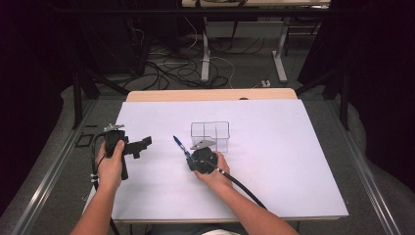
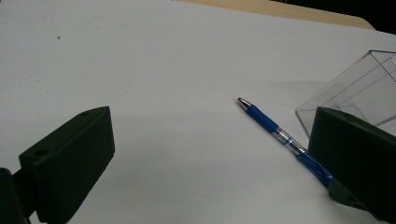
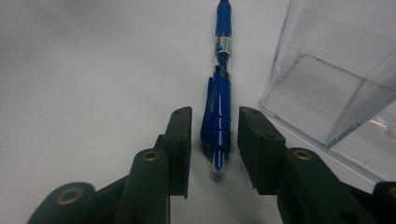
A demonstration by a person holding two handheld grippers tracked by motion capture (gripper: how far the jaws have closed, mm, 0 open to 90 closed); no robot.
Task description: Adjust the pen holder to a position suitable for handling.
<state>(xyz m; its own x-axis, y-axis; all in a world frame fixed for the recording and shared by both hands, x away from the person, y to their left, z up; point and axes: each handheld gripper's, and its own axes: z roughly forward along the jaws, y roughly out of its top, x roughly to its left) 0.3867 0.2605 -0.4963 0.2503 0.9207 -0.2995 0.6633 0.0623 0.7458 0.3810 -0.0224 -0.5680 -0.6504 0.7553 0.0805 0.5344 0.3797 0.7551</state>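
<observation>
A blue click pen (image 1: 180,146) lies flat on the white table (image 1: 274,161), its tip pointing away to the far left. My right gripper (image 1: 190,157) sits low at the pen's rear end. In the right gripper view the pen's clip end (image 3: 219,116) lies between the jaws of this gripper (image 3: 215,135), with a narrow gap on each side, so it is open. My left gripper (image 1: 139,145) is held to the left, open wide with nothing between its jaws (image 2: 205,158). From there the pen (image 2: 268,123) is ahead to the right.
A clear plastic box (image 1: 210,134) with a divider stands just behind my right hand, close to the right of the pen (image 3: 336,74). The table's wooden far edge (image 1: 210,94) runs along the back. Cables and desk legs lie on the floor beyond.
</observation>
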